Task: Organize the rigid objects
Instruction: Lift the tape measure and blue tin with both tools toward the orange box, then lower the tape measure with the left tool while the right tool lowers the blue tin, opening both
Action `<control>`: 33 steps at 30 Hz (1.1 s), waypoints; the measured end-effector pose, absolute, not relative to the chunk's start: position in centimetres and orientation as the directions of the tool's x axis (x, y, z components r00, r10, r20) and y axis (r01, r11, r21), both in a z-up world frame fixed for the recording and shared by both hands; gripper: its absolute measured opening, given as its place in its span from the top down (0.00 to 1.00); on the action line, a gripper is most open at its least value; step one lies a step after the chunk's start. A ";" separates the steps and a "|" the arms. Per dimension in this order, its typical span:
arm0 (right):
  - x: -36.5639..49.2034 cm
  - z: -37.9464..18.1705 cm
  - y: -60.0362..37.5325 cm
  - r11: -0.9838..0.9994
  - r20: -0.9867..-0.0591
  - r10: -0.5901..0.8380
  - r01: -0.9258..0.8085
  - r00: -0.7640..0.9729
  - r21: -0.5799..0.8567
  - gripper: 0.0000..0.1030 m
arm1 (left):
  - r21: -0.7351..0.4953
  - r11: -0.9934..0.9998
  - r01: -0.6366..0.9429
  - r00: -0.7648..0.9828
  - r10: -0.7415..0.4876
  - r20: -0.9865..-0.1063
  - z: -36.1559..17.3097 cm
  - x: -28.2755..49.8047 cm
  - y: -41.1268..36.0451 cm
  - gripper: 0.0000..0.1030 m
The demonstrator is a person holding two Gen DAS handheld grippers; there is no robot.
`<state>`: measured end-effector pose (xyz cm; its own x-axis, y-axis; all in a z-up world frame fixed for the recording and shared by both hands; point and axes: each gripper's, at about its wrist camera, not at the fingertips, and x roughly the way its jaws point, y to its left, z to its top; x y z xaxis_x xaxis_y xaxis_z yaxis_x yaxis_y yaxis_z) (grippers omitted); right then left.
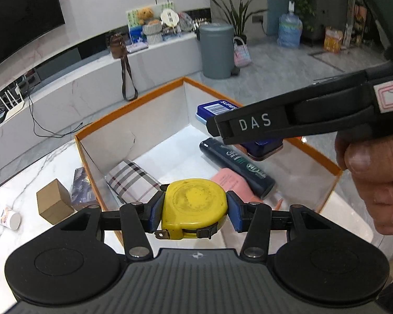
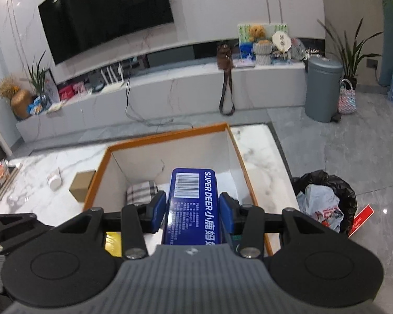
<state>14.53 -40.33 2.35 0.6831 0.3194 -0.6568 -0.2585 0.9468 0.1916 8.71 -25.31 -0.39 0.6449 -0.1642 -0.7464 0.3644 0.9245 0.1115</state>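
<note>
In the left wrist view, my left gripper (image 1: 194, 210) is pinching a round yellow plastic tape measure (image 1: 194, 206) between its blue pads, and it is hanging over the near edge of the open white cardboard box with an orange rim (image 1: 133, 102). Inside the box a checked beige case (image 1: 132, 181), a dark cylindrical bottle (image 1: 237, 167) and a pink flat package (image 1: 233, 183) are lying on the bottom. My right gripper (image 1: 217, 128) is coming in from the right side, with my hand (image 1: 374, 178) around its handle, and it is carrying a blue rectangular tin (image 1: 259, 146) above the box. A small brown cardboard cube (image 1: 55, 201) is standing on the white marble table (image 1: 26, 180) beside the box.

In the right wrist view, my right gripper (image 2: 192, 212) is squeezing the blue tin (image 2: 192, 204) by its long sides, over the box interior (image 2: 196, 136).
</note>
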 end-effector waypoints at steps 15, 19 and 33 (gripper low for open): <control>18.3 0.6 -39.9 0.943 -0.723 0.328 -0.261 0.608 0.208 0.57 | 0.170 0.915 0.367 0.603 -0.094 -0.792 -1.6 14.9 -24.7 0.45; 19.9 0.8 -39.6 0.943 -0.736 0.328 -0.254 0.592 0.216 0.57 | 0.207 0.884 0.418 0.585 -0.088 -0.806 -2.0 16.6 -25.1 0.45; 23.8 -1.6 -38.4 0.957 -0.799 0.290 -0.174 0.527 0.233 0.57 | 0.227 0.670 0.706 0.413 -0.130 -0.902 -5.2 21.1 -26.6 0.45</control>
